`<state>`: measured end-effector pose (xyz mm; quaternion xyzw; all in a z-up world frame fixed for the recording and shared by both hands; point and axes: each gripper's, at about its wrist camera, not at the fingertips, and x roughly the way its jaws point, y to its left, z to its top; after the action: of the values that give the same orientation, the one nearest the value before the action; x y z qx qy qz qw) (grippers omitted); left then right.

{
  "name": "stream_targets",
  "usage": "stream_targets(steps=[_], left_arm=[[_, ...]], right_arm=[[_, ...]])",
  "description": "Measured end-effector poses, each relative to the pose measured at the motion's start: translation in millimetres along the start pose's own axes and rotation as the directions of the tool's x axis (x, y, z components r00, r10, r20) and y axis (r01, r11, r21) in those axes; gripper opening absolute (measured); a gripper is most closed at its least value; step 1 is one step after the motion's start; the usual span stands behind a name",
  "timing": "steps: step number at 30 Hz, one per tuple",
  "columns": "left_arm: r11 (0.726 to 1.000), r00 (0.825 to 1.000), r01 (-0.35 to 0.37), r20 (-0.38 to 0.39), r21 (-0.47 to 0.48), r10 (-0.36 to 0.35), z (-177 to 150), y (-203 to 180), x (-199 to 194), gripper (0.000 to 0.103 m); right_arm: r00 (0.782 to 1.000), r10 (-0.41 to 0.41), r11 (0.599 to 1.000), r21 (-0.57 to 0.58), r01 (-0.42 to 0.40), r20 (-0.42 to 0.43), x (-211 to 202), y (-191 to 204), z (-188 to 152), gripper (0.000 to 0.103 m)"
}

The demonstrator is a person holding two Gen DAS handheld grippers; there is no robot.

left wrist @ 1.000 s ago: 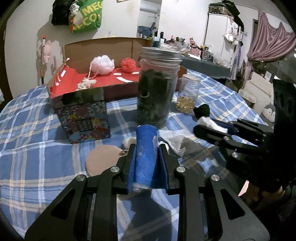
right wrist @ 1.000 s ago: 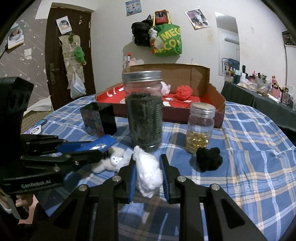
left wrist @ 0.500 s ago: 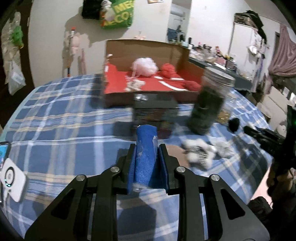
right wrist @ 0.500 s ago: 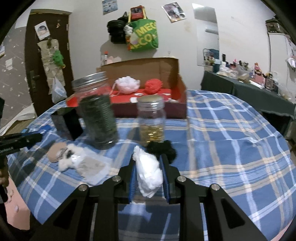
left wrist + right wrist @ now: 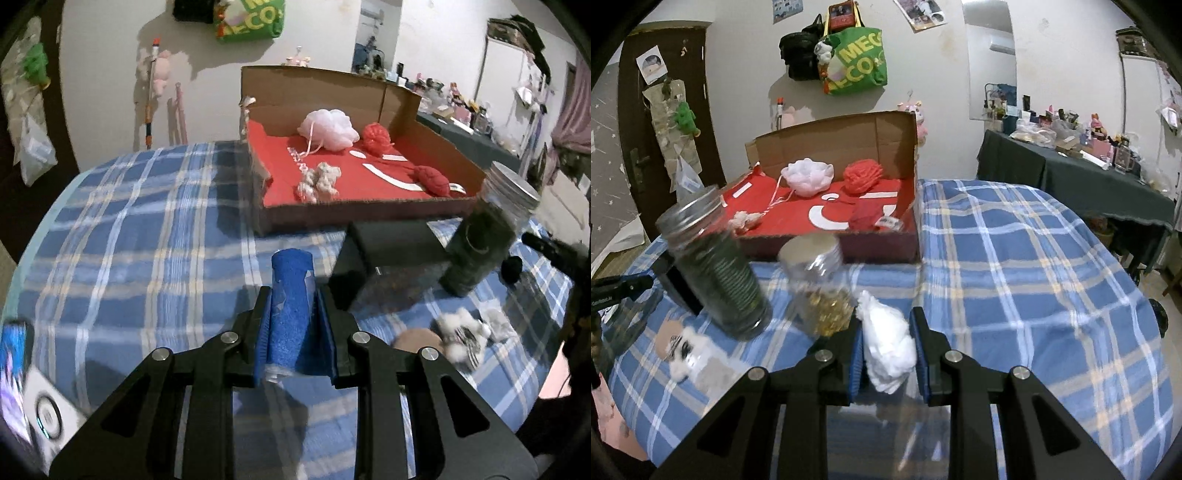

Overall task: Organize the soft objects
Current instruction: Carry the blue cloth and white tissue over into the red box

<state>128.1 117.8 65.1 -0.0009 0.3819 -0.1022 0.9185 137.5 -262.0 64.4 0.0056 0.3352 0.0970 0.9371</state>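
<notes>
My left gripper (image 5: 291, 314) is shut on a rolled blue sponge cloth (image 5: 290, 295), held above the plaid table. My right gripper (image 5: 886, 339) is shut on a white soft wad (image 5: 888, 343). The open cardboard box with a red lining (image 5: 369, 210) (image 5: 827, 218) stands at the back and holds a pale pink puff (image 5: 328, 123) (image 5: 807, 177), a red puff (image 5: 376, 136) (image 5: 862, 175), a red cloth (image 5: 432, 179) (image 5: 864, 216) and a small beige fluffy piece (image 5: 319, 179) (image 5: 744, 221). A white and black plush (image 5: 461, 332) (image 5: 681, 343) lies on the table.
A tall dark-filled jar (image 5: 480, 240) (image 5: 716, 266), a small jar of golden beads (image 5: 820, 284) and a dark tin box (image 5: 384, 251) stand in front of the cardboard box. A black pompom (image 5: 511, 267) lies by the jar. A phone (image 5: 14, 350) lies at the left edge.
Both grippers have swung left and risen with their loads. The cardboard box now shows closer and more from above in both views. The black pompom is hidden in the right wrist view.
</notes>
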Motion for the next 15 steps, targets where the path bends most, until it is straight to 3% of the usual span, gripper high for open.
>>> stream_targets(steps=[8,15], left_arm=[[0.996,0.998,0.066,-0.012,0.057,-0.066,33,5,13,0.023],[0.988,0.992,0.123,-0.003,0.094,-0.123,60,1,13,0.023]], right_arm=[[0.995,0.086,0.996,-0.017,-0.086,-0.043,27,-15,38,0.026],[0.976,0.204,0.978,-0.02,-0.206,-0.072,41,-21,66,0.026]])
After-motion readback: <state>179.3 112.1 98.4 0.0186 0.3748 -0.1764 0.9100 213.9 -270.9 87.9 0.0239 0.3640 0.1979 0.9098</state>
